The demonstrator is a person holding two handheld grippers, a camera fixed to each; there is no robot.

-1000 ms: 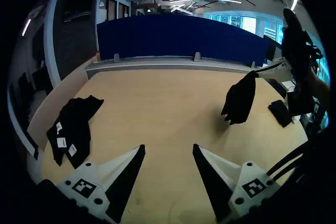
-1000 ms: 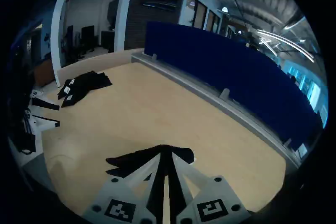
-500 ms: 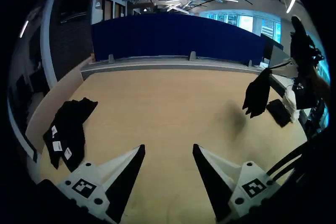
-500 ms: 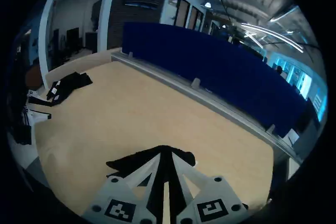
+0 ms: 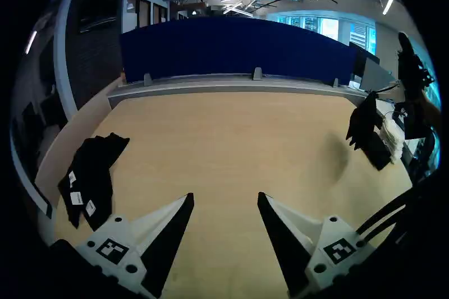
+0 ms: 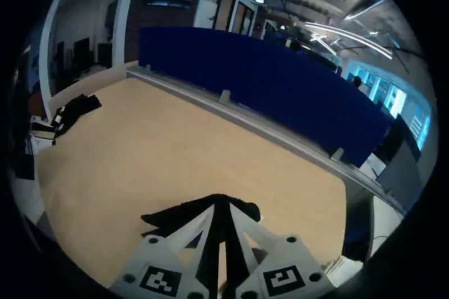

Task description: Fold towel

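My left gripper (image 5: 224,197) hangs wide open over the near side of the table (image 5: 236,130) with nothing in it. The right gripper (image 6: 223,201) has its fingers pinched tight on the black towel (image 6: 168,217), which dangles in the air by the table's right edge. A heap of dark cloth (image 5: 90,173) sits at the left.
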